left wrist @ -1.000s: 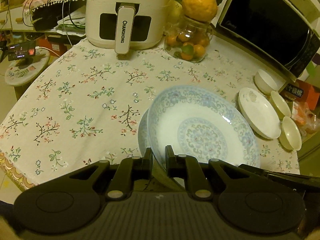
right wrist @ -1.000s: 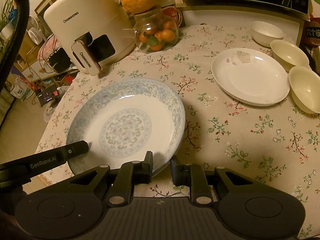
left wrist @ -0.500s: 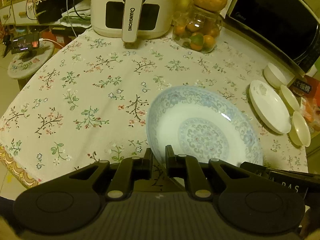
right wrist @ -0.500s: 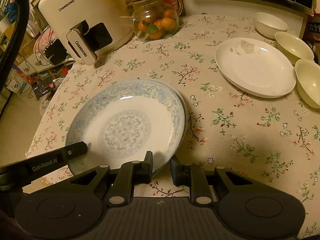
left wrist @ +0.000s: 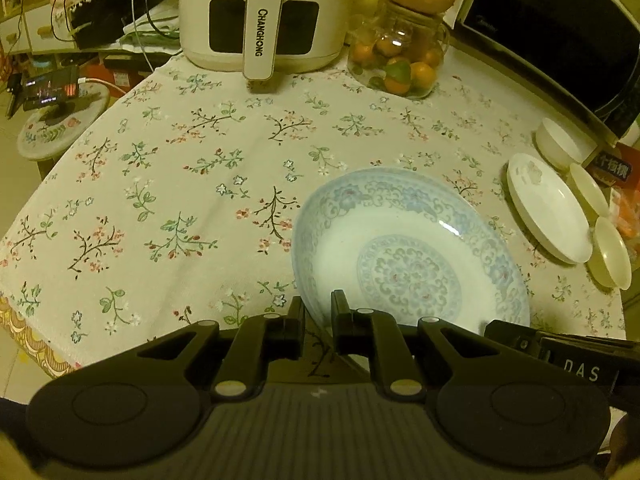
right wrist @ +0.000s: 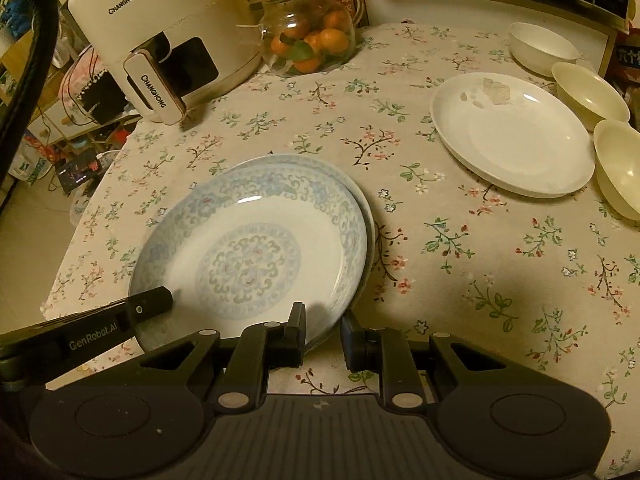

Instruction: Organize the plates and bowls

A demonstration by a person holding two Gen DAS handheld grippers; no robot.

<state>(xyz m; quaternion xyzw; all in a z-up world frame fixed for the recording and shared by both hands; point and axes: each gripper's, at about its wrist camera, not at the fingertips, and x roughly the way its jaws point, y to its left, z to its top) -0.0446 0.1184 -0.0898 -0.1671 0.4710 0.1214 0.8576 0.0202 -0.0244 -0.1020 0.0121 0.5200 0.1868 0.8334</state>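
A blue-patterned plate (left wrist: 408, 256) (right wrist: 252, 252) lies on top of a second matching plate (right wrist: 362, 200) on the floral tablecloth. My left gripper (left wrist: 316, 312) is shut on the top plate's near-left rim. My right gripper (right wrist: 323, 326) has its jaws a little apart around the plate's near-right rim, barely gripping it. A plain white plate (left wrist: 548, 208) (right wrist: 512, 136) lies at the right. Three small cream bowls (right wrist: 588, 90) (left wrist: 610, 258) stand beside it.
A white air fryer (left wrist: 260, 12) (right wrist: 160, 40) stands at the table's back. A glass jar of oranges (left wrist: 400, 60) (right wrist: 310, 40) is next to it. A black microwave (left wrist: 560, 32) sits at the back right. The table edge (left wrist: 24, 332) drops off at the left.
The top plate has come down level onto the lower plate and shifted slightly toward me. My right gripper's jaws have opened a little.
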